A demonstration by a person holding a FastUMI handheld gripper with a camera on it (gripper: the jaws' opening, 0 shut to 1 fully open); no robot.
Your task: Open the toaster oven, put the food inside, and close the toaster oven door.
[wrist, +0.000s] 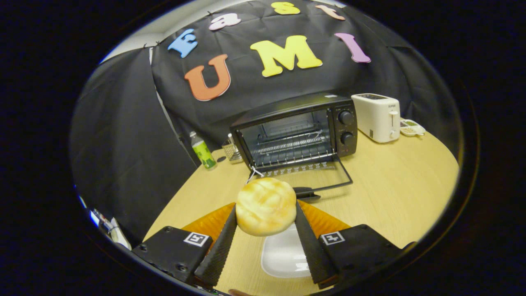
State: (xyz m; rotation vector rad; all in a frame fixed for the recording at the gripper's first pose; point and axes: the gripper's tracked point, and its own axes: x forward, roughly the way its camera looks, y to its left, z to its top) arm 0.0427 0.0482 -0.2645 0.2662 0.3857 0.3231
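Observation:
A round golden bread bun (265, 206) sits between my two black fingers, and my gripper (266, 213) is shut on it, holding it above the table. Beyond the bun stands the black toaster oven (296, 129). Its glass door (316, 176) is folded down flat onto the table toward me. The wire rack (291, 150) inside is bare. Under the bun, between the fingers, lies a white plate (283, 255) on the wooden table (390, 193).
A white slot toaster (377, 117) stands right of the oven, with a small white item (411, 127) beyond it. Left of the oven are a green-labelled bottle (203, 151) and a small wire holder (231, 150). Black cloth walls close in behind and on the left.

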